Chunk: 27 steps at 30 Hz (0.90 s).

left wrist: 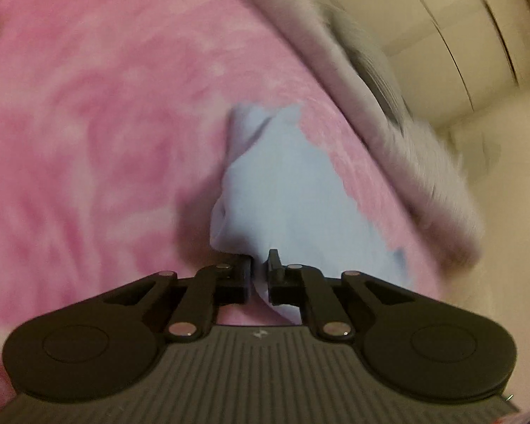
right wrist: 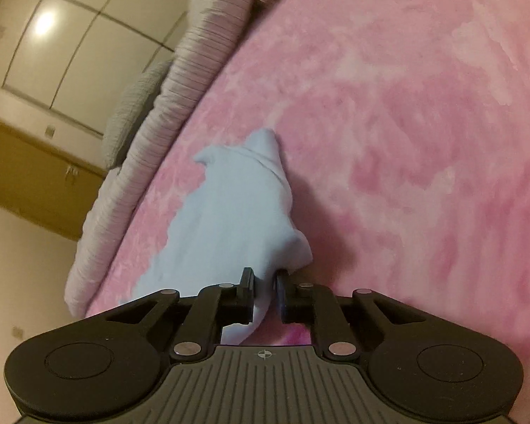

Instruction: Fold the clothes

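Observation:
A light blue garment (left wrist: 282, 183) lies stretched over a pink fluffy blanket (left wrist: 106, 123) on a bed. My left gripper (left wrist: 259, 265) is shut on the near edge of the garment. In the right wrist view the same light blue garment (right wrist: 229, 212) runs away from my right gripper (right wrist: 265, 279), which is shut on its near edge. The garment hangs taut from both grips, with a folded tip at its far end. Both views are blurred by motion.
The pink blanket (right wrist: 406, 123) covers the bed. A ribbed grey-lilac cover (right wrist: 180, 88) runs along the bed's edge, also in the left wrist view (left wrist: 388, 123). Beyond it are a cream wardrobe (right wrist: 70, 35), a wooden cabinet (right wrist: 35, 162) and bare floor (left wrist: 512, 212).

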{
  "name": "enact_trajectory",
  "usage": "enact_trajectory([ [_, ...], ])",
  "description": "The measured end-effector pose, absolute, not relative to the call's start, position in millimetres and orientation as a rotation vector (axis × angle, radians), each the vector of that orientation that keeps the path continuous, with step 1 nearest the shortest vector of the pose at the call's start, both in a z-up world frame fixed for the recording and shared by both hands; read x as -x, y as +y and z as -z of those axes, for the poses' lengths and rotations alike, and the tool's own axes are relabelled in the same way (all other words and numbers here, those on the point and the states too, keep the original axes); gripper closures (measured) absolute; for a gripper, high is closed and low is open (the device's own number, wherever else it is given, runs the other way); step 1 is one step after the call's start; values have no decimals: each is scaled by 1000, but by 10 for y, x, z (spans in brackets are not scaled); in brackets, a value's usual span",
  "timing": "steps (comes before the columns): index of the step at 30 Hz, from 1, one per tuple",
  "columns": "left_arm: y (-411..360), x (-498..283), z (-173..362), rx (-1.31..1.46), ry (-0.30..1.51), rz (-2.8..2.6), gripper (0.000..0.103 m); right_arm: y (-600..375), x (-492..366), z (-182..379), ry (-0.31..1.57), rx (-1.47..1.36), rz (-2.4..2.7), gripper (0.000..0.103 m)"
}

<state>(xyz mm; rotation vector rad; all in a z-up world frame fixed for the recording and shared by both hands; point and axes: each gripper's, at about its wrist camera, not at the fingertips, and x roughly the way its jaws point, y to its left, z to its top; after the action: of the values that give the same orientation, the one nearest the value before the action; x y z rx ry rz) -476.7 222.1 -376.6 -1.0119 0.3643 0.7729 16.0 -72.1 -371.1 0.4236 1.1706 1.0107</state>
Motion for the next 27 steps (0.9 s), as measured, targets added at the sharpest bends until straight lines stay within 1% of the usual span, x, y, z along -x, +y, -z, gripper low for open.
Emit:
enact_trajectory([
  [1, 2223, 4728, 3773, 964, 404, -770, 94, -714, -147, 3700, 1161, -401, -1006, 91],
  [2, 2225, 4690, 3779, 917, 442, -767, 91, -692, -117, 3734, 1162, -365, -995, 91],
  [4, 2250, 4767, 3823, 986, 417, -760, 89, -756, -83, 3834, 1195, -359, -971, 90],
  [5, 2233, 4824, 3792, 1001, 410, -772, 86, -808, -94, 3849, 1219, -388, -957, 87],
  [6, 2204, 4884, 3740, 1003, 407, -790, 81, -859, -106, 3864, 1243, -417, -942, 86],
  [7, 2174, 4943, 3687, 1004, 405, -809, 78, -910, -117, 3879, 1267, -446, -928, 84],
  [8, 2124, 5001, 3625, 987, 415, -842, 77, -981, -105, 3803, 1248, -422, -910, 83],
  [9, 2066, 5059, 3558, 963, 430, -881, 79, -1056, -89, 3713, 1222, -390, -892, 83],
  [14, 1654, 5106, 3257, 857, 522, -917, 79, -1284, 320, 3244, 1036, -94, -877, 82],
  [19, 1213, 4847, 3048, 739, 605, -871, 77, -1158, 956, 3053, 961, 154, -966, 82],
  [22, 968, 4737, 2956, 687, 640, -876, 77, -1228, 1312, 2926, 885, 230, -1034, 82],
  [27, 651, 4687, 2819, 644, 672, -898, 77, -1326, 1627, 2853, 827, 298, -1070, 82],
])
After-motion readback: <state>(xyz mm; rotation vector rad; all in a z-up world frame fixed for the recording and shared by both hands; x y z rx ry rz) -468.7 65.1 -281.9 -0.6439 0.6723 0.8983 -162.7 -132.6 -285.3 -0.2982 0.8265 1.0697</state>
